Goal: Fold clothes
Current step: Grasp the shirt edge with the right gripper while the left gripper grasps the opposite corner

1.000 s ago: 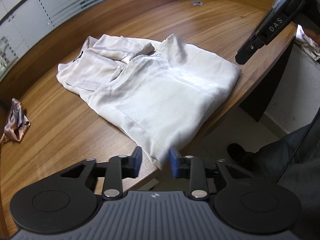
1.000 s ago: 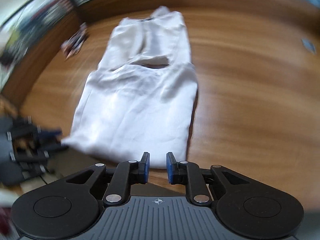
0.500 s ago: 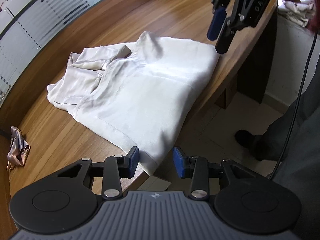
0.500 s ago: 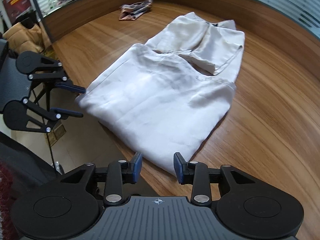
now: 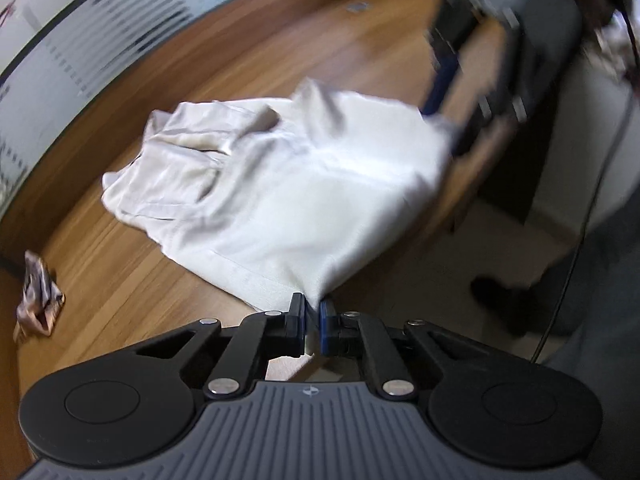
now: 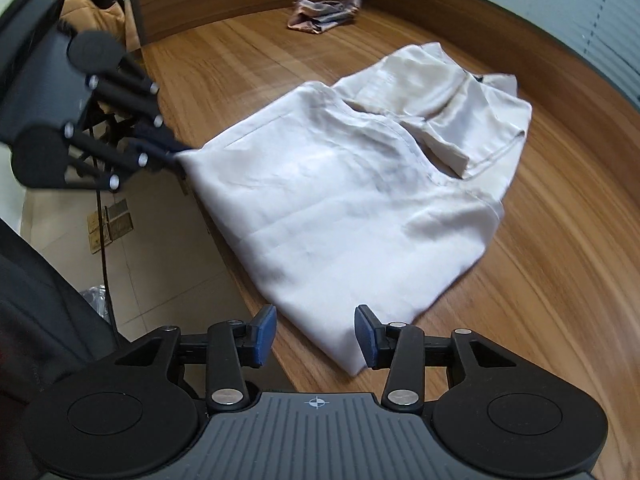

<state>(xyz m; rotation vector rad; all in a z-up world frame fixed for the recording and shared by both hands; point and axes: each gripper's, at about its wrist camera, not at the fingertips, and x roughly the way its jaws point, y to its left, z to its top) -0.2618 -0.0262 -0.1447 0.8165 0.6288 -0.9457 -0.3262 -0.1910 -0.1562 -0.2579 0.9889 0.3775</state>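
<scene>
A cream-white garment (image 5: 288,184) lies partly folded on the wooden table (image 5: 120,280), its near edge at the table's rim. My left gripper (image 5: 313,316) is shut on the garment's near corner. In the right wrist view the garment (image 6: 352,200) spreads ahead and the left gripper (image 6: 176,152) pinches its left corner. My right gripper (image 6: 316,334) is open, its fingers either side of the garment's other near corner. In the left wrist view the right gripper (image 5: 444,120) is blurred at the garment's far corner.
A small crumpled patterned cloth (image 5: 38,296) lies on the table to the left, also far back in the right wrist view (image 6: 324,14). The table's curved edge (image 6: 240,276) drops to a tiled floor. A wooden wall rims the table's far side.
My left gripper closed on the garment's near corner. My right gripper came down to the other near corner, still open.
</scene>
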